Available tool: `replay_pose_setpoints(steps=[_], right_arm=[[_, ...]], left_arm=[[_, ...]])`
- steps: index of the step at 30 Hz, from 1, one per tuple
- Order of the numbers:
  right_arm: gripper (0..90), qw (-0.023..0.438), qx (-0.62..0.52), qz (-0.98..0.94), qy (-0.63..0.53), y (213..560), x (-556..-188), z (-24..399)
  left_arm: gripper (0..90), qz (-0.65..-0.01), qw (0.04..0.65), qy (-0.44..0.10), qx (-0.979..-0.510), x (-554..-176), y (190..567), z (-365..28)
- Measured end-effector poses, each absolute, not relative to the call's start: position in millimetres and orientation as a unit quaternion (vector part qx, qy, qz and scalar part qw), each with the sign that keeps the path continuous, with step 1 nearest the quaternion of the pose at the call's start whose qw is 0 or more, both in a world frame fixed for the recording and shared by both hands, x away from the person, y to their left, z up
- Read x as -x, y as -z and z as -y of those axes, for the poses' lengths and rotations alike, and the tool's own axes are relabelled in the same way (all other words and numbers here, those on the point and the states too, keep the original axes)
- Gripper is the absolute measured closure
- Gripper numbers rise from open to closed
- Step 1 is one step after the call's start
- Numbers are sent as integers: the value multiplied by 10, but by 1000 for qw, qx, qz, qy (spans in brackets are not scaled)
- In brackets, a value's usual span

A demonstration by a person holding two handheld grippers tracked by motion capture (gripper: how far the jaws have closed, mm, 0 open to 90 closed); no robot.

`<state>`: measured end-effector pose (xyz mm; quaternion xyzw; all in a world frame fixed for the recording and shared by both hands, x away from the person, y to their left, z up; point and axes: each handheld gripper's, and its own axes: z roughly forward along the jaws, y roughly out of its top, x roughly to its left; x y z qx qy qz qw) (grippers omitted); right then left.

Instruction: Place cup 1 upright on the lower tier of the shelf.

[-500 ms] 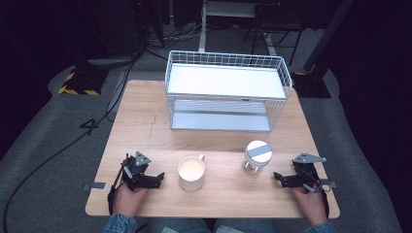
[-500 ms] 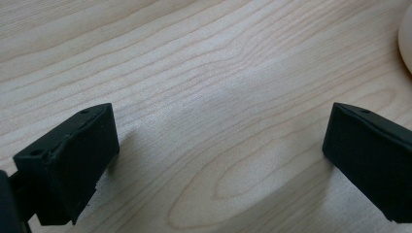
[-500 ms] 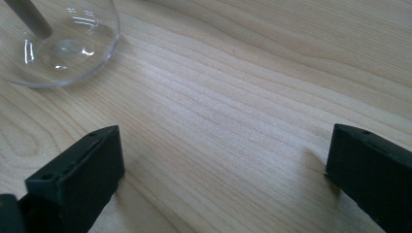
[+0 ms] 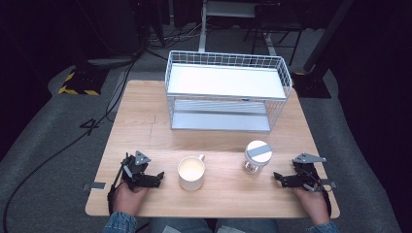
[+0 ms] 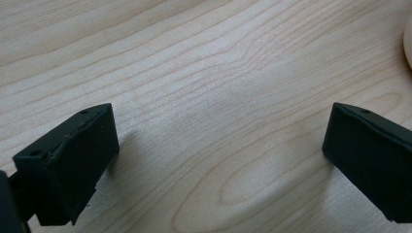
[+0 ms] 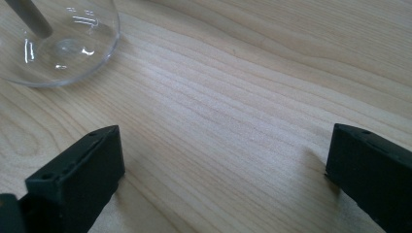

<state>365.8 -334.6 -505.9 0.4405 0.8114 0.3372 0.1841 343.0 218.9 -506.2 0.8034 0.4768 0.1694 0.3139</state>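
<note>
A cream mug (image 4: 191, 173) stands near the table's front edge, handle pointing away. To its right is a clear glass jar (image 4: 257, 157) with a grey-and-white lid; its glass base (image 6: 58, 43) fills the upper left of the right gripper view. My left gripper (image 4: 159, 176) rests on the wood left of the mug, open with bare tabletop between its jaws; the mug's rim (image 5: 408, 41) peeks in at the right edge of the left gripper view. My right gripper (image 4: 278, 177) lies right of the jar, open and empty, its tips pointing left toward the jar.
A white wire two-tier rack (image 4: 227, 92) stands at the back of the wooden table (image 4: 145, 126). Cables and a yellow-black striped plate (image 4: 77, 83) lie on the grey floor to the left. Bare wood stretches between the rack and the front objects.
</note>
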Motion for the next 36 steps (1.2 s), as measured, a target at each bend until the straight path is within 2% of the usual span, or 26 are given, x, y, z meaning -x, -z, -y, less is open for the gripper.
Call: replay_pose_setpoints(steps=[15, 22, 36], right_arm=[[11, 184, -448, -806, -340, 5049, -3648, 3388], [11, 187, -425, -809, -360, 4900, -3585, 3357], [0, 178, -359, -818, -413, 4584, -3471, 3025]], left_arm=[[4, -483, 314, -170, -800, -3437, 5062, -2184], [4, -484, 314, -172, -798, -3436, 5064, -2182], [4, -484, 314, -172, -799, -3436, 5063, -2183]])
